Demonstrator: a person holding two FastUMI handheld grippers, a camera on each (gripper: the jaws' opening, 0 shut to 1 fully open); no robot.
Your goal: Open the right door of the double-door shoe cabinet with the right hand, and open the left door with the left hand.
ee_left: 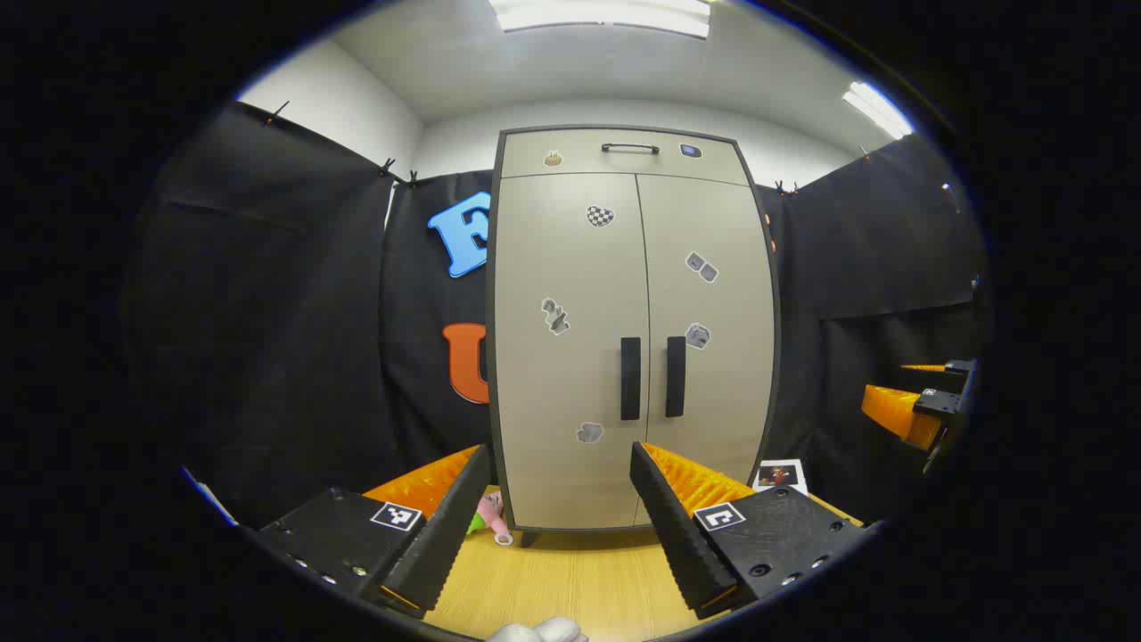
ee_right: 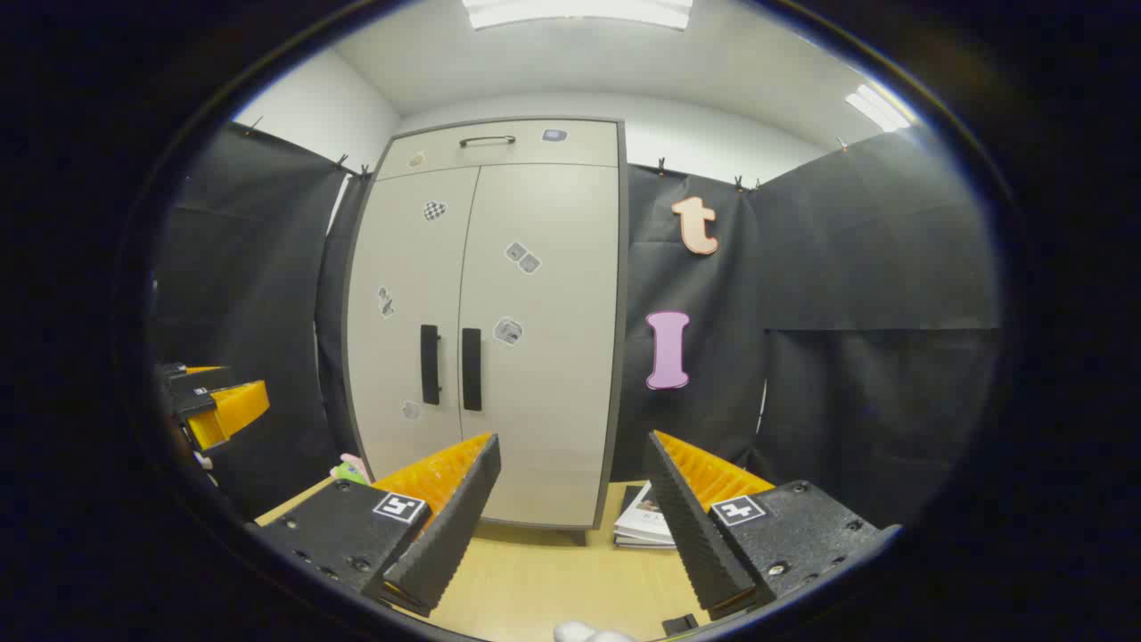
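Note:
A beige double-door shoe cabinet point(ee_left: 635, 339) point(ee_right: 486, 339) stands upright on the wooden table, both doors closed. Two black vertical handles sit side by side at the seam: the left door's handle point(ee_left: 630, 378) point(ee_right: 430, 364) and the right door's handle point(ee_left: 676, 376) point(ee_right: 471, 368). My left gripper point(ee_left: 560, 459) is open, well short of the cabinet and facing its lower left door. My right gripper point(ee_right: 570, 446) is open too, held off from the cabinet's lower right edge. The right gripper point(ee_left: 918, 406) appears at the right edge of the left gripper view, the left gripper point(ee_right: 214, 401) at the left edge of the right gripper view.
A small pink toy point(ee_left: 488, 515) point(ee_right: 352, 467) lies by the cabinet's left foot. A booklet point(ee_right: 644, 524) point(ee_left: 780, 474) lies on the table at the cabinet's right. A top drawer with a black handle point(ee_left: 629, 148) tops the doors. Black cloth walls close in on both sides.

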